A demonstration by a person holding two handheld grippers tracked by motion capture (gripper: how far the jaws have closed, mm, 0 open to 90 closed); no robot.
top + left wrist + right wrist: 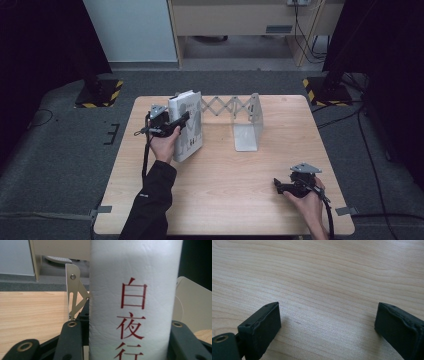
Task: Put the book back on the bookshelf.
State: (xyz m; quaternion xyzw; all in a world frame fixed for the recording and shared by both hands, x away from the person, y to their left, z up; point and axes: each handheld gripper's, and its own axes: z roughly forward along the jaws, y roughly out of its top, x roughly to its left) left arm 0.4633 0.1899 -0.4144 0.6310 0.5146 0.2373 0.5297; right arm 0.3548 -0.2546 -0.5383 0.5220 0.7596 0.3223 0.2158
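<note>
Pale wood worktop [225, 175] on grey carpet. Left gripper [172, 126] pinches white book [187, 125] near back-left corner beside metal book rack [247, 122]. Right gripper [280, 186] spread, near front-right corner; middle free.

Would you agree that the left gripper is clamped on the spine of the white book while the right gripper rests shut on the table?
Not quite: the right gripper is open, its fingers wide apart over the bare table, as the right gripper view shows. The left gripper does clamp the white book.
</note>
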